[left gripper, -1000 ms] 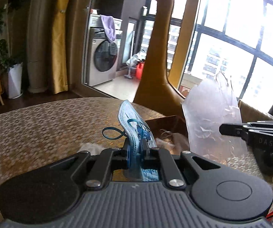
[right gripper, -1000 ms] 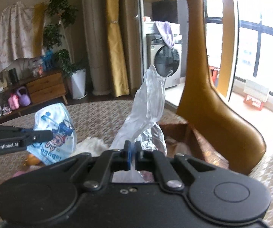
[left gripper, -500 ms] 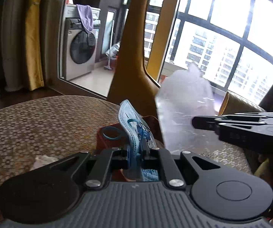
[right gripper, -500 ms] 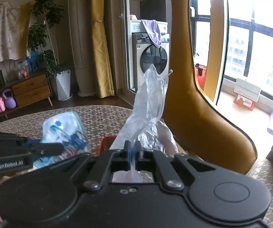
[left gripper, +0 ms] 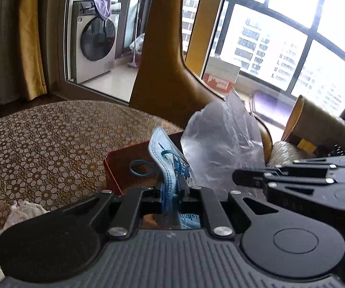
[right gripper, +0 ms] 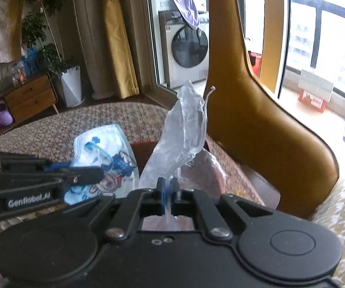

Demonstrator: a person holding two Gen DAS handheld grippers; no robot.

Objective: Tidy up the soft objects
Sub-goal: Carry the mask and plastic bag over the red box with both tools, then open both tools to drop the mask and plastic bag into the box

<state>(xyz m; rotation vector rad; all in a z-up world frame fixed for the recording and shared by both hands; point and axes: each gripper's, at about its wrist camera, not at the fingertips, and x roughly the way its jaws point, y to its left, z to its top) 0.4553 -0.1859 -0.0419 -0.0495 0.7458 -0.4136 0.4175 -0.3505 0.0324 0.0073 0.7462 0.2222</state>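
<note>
My left gripper point(left gripper: 172, 187) is shut on a blue cartoon-print face mask point(left gripper: 170, 160) and holds it upright over a red-brown box point(left gripper: 124, 165). The mask also shows in the right wrist view point(right gripper: 100, 158), with the left gripper point(right gripper: 95, 172) clamped on it. My right gripper point(right gripper: 167, 192) is shut on a clear plastic bag point(right gripper: 186, 132) that stands up from its jaws above the same box point(right gripper: 146, 151). In the left wrist view the bag point(left gripper: 220, 144) hangs to the right of the mask, with the right gripper point(left gripper: 237, 175) beside it.
The table point(left gripper: 40, 144) has a gold patterned cloth. A white lacy cloth point(left gripper: 21, 216) lies at its near left. A tall yellow giraffe-shaped figure point(right gripper: 256, 120) stands just behind the box. A beige cushion point(left gripper: 282, 151) lies at the right.
Both grippers have swung right and lowered toward the red-brown box, still holding the mask and the bag. The box now fills more of both views.
</note>
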